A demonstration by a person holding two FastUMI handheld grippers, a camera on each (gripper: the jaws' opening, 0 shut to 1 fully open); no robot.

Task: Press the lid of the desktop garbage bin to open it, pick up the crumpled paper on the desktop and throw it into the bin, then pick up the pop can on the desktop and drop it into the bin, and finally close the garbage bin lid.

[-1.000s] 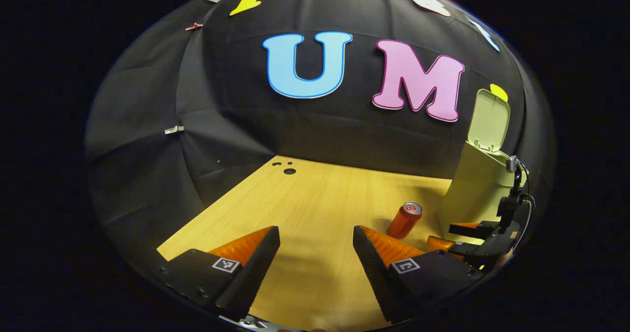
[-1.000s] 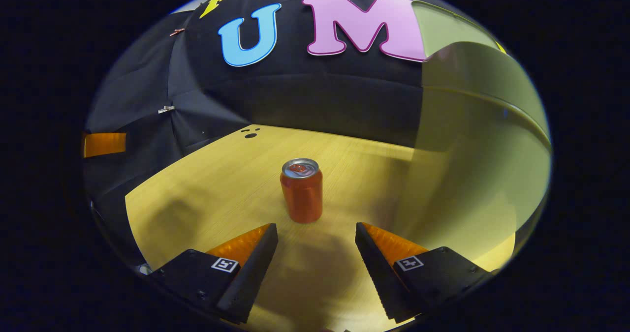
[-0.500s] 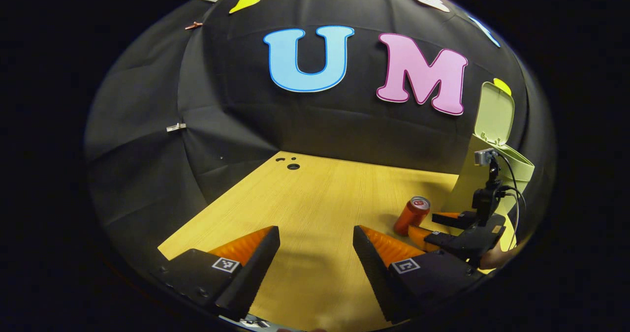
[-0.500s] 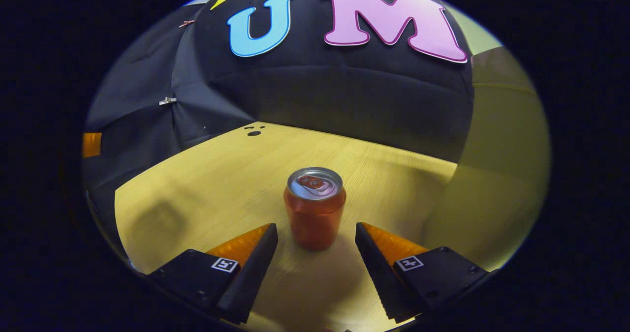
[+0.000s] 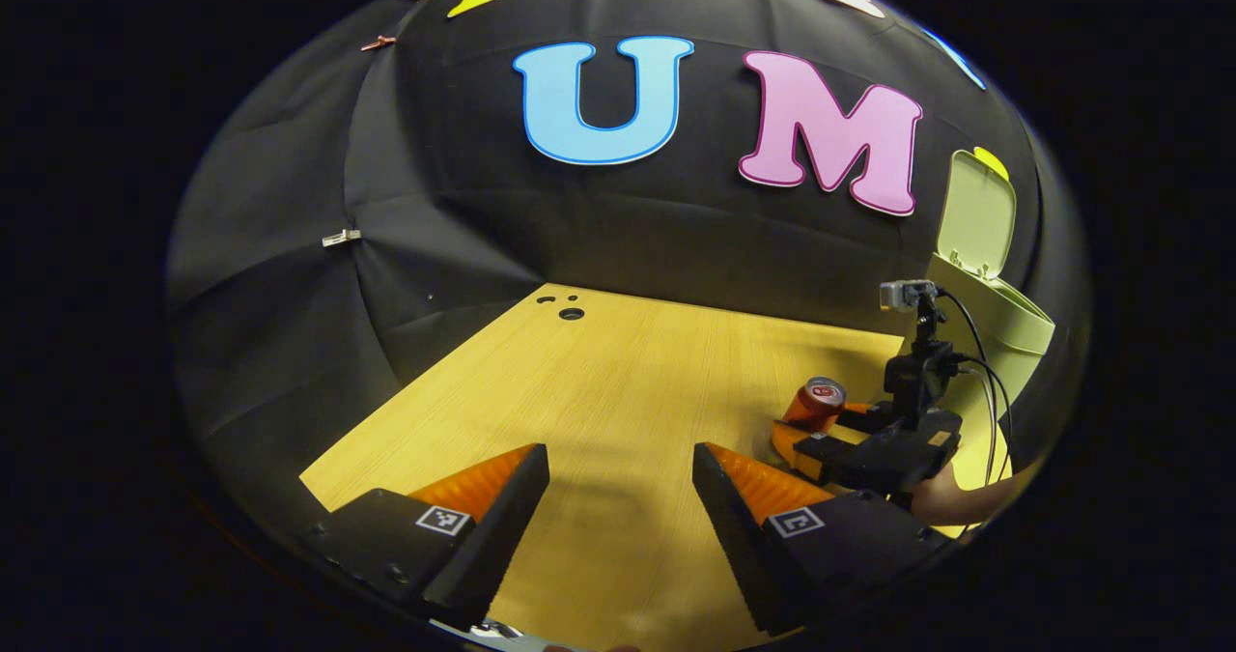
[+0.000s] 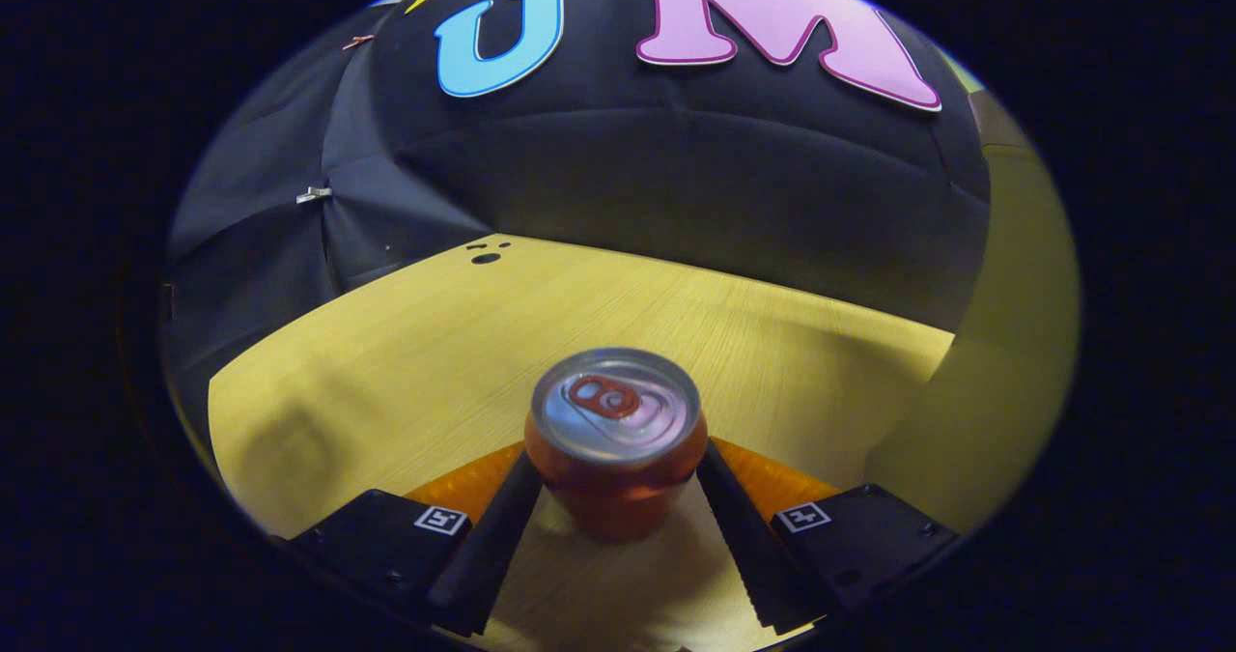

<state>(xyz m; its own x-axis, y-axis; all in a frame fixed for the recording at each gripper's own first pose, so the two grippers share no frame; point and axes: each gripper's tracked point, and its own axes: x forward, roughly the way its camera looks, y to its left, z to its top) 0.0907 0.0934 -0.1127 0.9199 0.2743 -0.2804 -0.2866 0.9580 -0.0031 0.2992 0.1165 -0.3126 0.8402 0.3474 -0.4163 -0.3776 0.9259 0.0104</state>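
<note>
Standing upright low in the frame's centre on the pale wooden tabletop (image 6: 406, 343), the orange aluminium pop can (image 6: 615, 454) sits between the right gripper (image 6: 614, 507) fingers, which flank it, contact unclear; thin-walled, light, slippery, best squeezed gently mid-body; left gripper (image 5: 618, 497) released

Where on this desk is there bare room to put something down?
Most of the desk is bare, from the holes near the wall to the left tool. It is crowded by the bin, where the can sits between the right tool's fingers.
</note>
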